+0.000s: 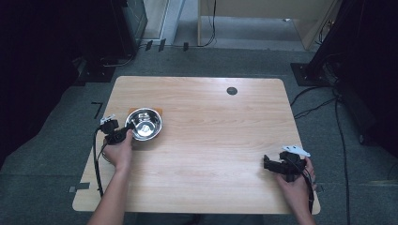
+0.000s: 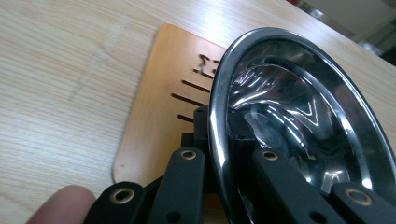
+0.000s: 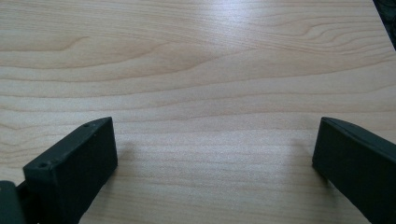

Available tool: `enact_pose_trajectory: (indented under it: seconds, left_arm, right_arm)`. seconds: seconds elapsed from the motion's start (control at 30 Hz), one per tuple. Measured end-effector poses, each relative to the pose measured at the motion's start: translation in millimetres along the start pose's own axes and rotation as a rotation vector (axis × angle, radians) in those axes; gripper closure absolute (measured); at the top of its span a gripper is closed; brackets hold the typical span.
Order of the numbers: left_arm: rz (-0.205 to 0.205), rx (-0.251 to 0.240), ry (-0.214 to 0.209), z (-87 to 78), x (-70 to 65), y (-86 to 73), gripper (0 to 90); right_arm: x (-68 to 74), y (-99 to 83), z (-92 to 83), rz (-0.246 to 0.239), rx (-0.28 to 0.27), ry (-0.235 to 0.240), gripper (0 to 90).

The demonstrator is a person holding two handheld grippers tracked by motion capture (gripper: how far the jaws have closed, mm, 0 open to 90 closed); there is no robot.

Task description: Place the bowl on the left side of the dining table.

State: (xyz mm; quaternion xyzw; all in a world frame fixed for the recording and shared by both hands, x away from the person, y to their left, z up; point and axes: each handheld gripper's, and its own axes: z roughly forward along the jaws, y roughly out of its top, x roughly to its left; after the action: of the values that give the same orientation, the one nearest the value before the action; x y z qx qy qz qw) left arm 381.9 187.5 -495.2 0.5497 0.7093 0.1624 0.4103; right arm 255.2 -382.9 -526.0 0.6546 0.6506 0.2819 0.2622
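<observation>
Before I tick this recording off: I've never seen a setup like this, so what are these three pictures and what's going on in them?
A person sits at a wooden table with a hand-held two-jaw gripper in each hand. The high view looks down from above; the other two pictures come from cameras riding on the grippers. The left gripper is clamped on the rim of a shiny metal bowl, one jaw inside, one outside, as the left gripper view shows. The bowl sits over a thin brown mat with slots. The right gripper rests near the table's right edge, jaws wide apart and holding nothing, with bare wood ahead.
</observation>
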Motion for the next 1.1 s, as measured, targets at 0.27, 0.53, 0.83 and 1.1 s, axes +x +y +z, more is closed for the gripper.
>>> enact_pose_trajectory:
  seconds: [0.27,0.53,0.83,1.1]
  left_arm:
    - [-0.047,0.0,0.028,5.4,2.6,1.2,86.0]
    - [-0.049,0.0,0.045,8.1,-2.5,6.9,85.1]
    - [-0.11,0.01,0.067,15.8,5.5,10.1,86.0]
    - [-0.117,-0.05,0.009,15.7,8.0,11.8,60.4]
  right_arm:
    - [0.0,0.0,0.0,0.0,0.0,0.0,0.0]
    - [0.0,0.0,0.0,0.0,0.0,0.0,0.0]
    - [0.0,0.0,0.0,0.0,0.0,0.0,0.0]
    - [0.0,0.0,0.0,0.0,0.0,0.0,0.0]
